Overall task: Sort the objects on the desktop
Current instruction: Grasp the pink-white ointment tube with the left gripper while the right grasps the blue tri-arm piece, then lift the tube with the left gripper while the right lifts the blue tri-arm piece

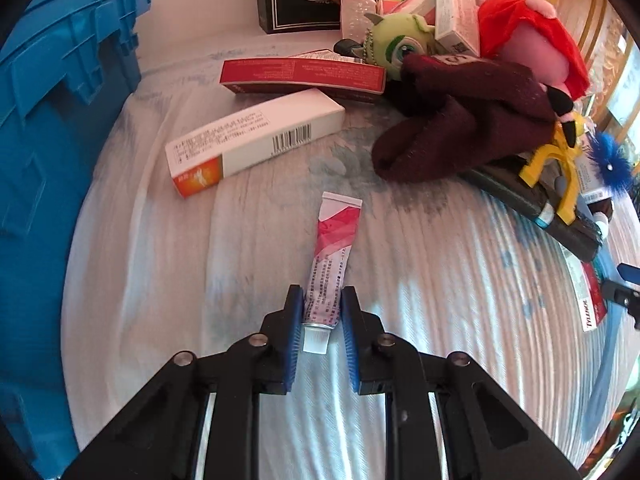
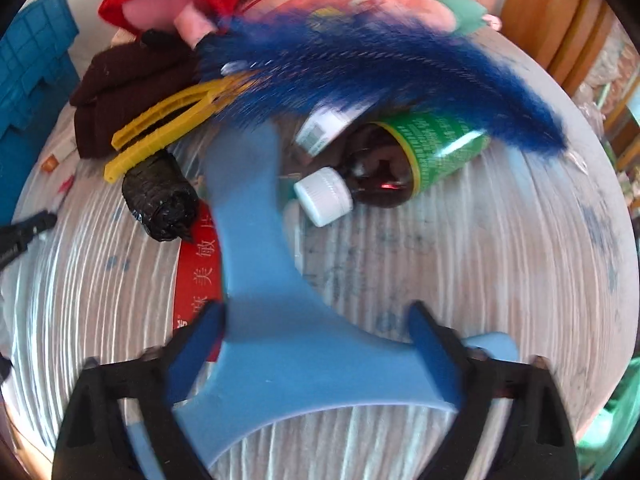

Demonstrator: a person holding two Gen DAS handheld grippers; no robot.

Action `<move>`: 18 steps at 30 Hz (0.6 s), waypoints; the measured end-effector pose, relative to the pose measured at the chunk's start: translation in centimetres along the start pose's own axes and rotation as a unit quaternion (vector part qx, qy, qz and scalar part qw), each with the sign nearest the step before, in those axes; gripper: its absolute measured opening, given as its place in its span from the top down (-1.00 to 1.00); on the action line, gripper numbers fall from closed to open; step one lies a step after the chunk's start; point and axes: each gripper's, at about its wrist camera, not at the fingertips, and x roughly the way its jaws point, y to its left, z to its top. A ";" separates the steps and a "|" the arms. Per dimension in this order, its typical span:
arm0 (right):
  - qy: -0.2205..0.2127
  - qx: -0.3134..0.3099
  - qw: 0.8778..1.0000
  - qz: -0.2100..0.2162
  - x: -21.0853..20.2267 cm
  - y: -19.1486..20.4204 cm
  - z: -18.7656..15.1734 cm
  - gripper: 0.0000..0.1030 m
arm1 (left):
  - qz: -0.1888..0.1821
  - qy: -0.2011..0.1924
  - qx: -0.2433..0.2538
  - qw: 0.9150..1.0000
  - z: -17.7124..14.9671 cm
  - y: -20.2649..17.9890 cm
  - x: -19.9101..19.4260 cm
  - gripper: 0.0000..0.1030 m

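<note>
The left gripper [image 1: 322, 312] pinched the cap end of a tube [image 1: 332, 256] lying on the counter [image 1: 440, 280] — next a lift toward the bin [image 1: 60, 120] — while the right gripper [image 2: 316, 328], spread wide, seemingly held a blurred duster [image 2: 256, 240].

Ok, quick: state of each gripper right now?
Left gripper: jaws around the pink-and-white ointment tube, near its cap.
Right gripper: holding the light-blue plastic handle of a blue-bristled brush.
</note>
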 end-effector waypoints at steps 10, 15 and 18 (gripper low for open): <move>-0.032 -0.031 0.999 0.002 -2.7 0.1 -1.3 -0.01 | 0.012 -0.025 -0.005 1.000 -2.0 -3.1 -3.2 0.63; -0.058 -0.033 0.997 0.030 -5.8 -0.4 -2.0 0.07 | 0.012 -0.051 -0.004 0.999 -1.9 -4.1 -6.0 0.63; -0.074 -0.036 0.996 0.043 -7.3 -0.5 -1.3 1.00 | 0.018 -0.070 -0.006 0.997 -0.9 -3.8 -7.1 0.63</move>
